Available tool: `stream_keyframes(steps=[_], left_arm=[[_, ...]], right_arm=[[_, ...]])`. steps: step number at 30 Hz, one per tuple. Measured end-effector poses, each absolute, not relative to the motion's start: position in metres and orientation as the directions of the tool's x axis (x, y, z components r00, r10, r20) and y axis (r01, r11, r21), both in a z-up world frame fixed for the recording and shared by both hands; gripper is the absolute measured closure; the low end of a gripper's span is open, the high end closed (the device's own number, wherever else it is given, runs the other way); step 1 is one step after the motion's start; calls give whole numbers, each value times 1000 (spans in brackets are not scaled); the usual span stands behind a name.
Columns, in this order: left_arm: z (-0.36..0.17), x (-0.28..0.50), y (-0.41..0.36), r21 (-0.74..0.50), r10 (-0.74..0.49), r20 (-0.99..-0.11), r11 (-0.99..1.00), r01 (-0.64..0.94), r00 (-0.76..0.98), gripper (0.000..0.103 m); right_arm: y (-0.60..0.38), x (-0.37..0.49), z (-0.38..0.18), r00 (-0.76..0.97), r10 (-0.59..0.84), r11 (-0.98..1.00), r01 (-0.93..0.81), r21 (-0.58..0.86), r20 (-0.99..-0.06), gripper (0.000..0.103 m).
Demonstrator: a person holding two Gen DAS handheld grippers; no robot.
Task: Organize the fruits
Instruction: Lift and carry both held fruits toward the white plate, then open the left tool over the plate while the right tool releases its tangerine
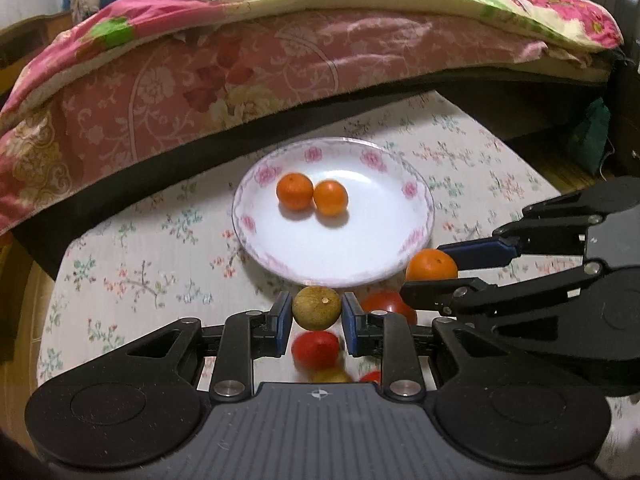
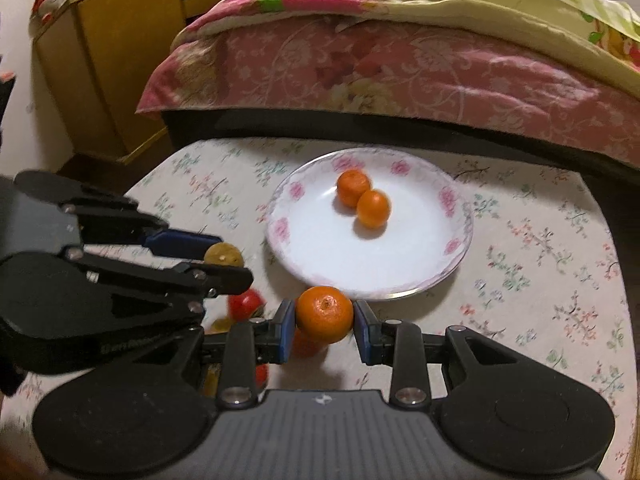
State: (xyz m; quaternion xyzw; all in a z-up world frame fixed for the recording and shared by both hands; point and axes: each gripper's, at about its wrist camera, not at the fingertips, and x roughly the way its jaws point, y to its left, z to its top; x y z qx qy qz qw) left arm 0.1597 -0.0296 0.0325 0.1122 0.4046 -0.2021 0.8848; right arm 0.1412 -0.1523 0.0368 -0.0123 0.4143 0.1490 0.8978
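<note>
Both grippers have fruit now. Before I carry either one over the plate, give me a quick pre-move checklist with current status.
1. Right gripper grip on the held orange: ok, pinched between both fingers.
2. Left gripper grip on the tan-green fruit: ok, it sits between both fingers.
3. Landing room on the plate: ok, the two oranges on the plate sit toward the far side, the near part is bare.
4. Clearance between grippers: not ok, they are close together at the plate's near rim.
5. Loose red fruit below the left gripper: cannot tell whether it touches the fingers.
</note>
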Motion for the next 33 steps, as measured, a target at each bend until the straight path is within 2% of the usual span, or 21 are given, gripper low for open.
stream_keyframes(steps=[15, 33], left_arm=[[19, 201, -45, 8, -264, -768, 907, 421, 583, 71], [10, 212, -46, -3, -252, -781, 916, 400, 572, 70]], right_arm=[[-168, 181, 24, 644, 207, 973, -216, 85, -737, 78], [-174, 193, 15, 639, 212, 973, -211, 97, -739, 77]])
